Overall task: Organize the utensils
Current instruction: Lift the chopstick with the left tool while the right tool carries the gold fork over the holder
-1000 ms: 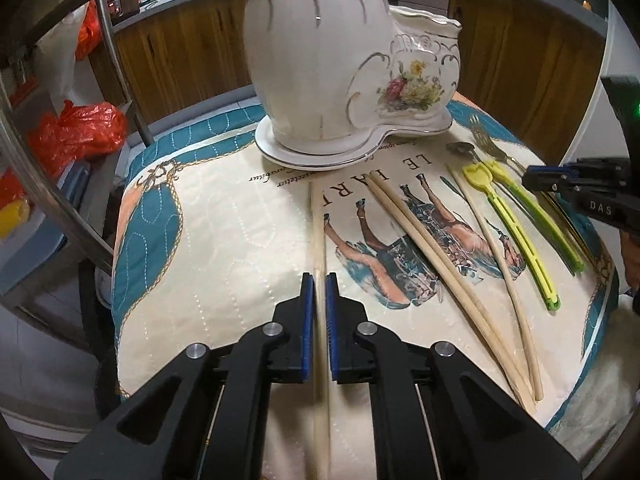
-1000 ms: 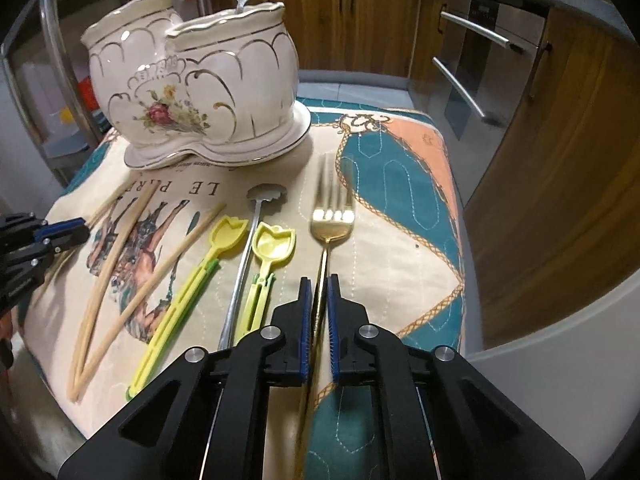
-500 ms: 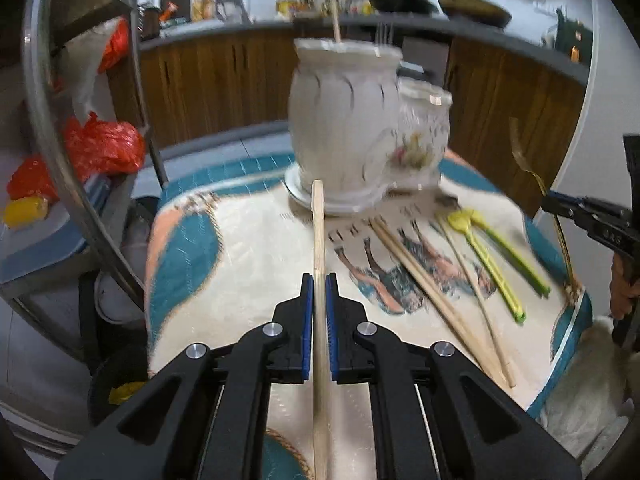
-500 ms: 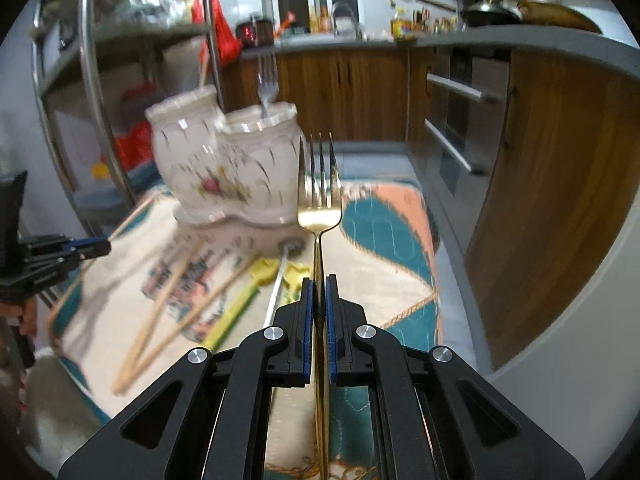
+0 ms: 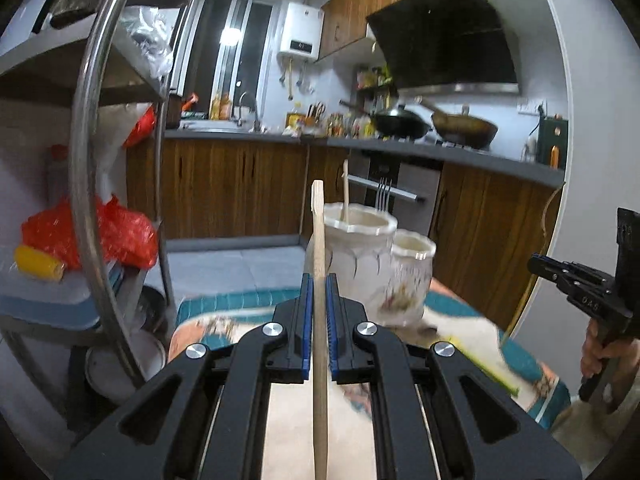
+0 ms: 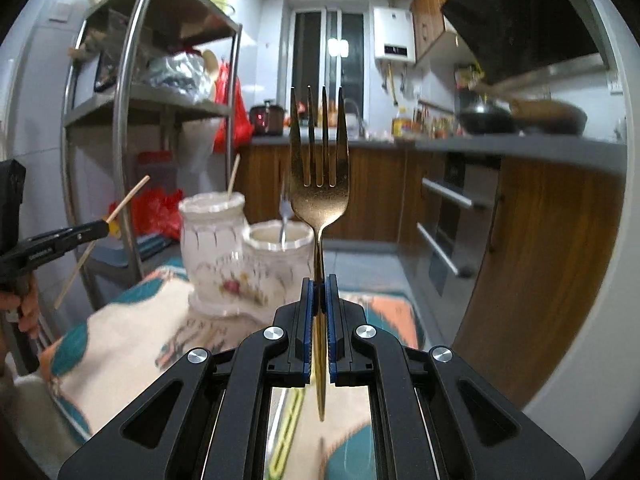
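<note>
Chopstick (image 5: 319, 280) of pale wood stands clamped between the closed jaws of the left gripper (image 5: 319, 284), its tip rising in front of the white double-pot ceramic holder (image 5: 372, 256), which sits on the patterned cloth (image 5: 208, 324) beyond the fingers. Right gripper (image 6: 319, 286) has its jaws pinched tight on the handle of a gold fork (image 6: 319, 184), tines up, raised just right of the holder (image 6: 240, 256), whose taller pot holds one chopstick (image 6: 233, 176) and whose shorter pot holds a fork (image 6: 285, 216).
</note>
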`<control>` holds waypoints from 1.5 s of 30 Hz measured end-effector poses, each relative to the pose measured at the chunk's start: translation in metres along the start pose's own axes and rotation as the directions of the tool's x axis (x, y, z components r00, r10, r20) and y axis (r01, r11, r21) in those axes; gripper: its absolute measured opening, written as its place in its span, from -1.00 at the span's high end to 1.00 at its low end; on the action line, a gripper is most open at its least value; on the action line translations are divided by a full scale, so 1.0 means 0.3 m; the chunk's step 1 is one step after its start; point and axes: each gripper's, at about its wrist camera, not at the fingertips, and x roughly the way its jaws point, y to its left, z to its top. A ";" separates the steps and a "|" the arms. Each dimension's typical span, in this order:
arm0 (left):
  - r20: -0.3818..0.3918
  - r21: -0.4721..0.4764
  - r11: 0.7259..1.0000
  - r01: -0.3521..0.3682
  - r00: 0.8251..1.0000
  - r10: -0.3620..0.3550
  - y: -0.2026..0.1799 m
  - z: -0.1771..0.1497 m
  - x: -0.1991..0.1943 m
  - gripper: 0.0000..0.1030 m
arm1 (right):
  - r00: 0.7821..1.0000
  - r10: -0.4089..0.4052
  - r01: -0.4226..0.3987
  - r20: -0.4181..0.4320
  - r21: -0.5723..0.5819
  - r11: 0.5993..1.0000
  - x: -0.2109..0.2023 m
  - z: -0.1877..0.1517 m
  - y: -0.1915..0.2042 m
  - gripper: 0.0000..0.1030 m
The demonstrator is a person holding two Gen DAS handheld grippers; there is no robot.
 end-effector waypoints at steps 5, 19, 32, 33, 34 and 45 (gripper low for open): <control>0.073 0.000 1.000 0.030 0.997 -0.030 0.007 0.096 0.040 0.88 | 0.998 0.010 -0.011 0.064 0.015 1.000 0.044 0.088 0.004 0.86; 0.185 -0.054 0.985 0.163 0.971 -0.151 -0.018 0.299 0.323 0.88 | 0.982 0.069 -0.099 0.178 0.167 0.981 0.264 0.311 -0.023 0.86; 0.229 -0.080 0.993 0.091 0.971 -0.071 -0.027 0.310 0.486 0.88 | 0.986 0.064 -0.101 0.151 0.250 0.963 0.430 0.275 -0.032 0.86; 0.229 -0.068 0.995 0.080 0.971 -0.062 -0.030 0.300 0.491 0.88 | 0.988 0.067 -0.100 0.139 0.247 0.964 0.440 0.265 -0.028 0.86; 0.228 -0.059 0.995 0.077 0.972 -0.062 -0.030 0.294 0.493 0.88 | 0.989 0.068 -0.098 0.129 0.244 0.965 0.447 0.258 -0.026 0.86; 0.183 -0.023 0.998 0.054 0.982 -0.049 -0.029 0.173 0.399 0.88 | 0.997 0.071 -0.071 0.009 0.239 0.968 0.472 0.140 -0.004 0.86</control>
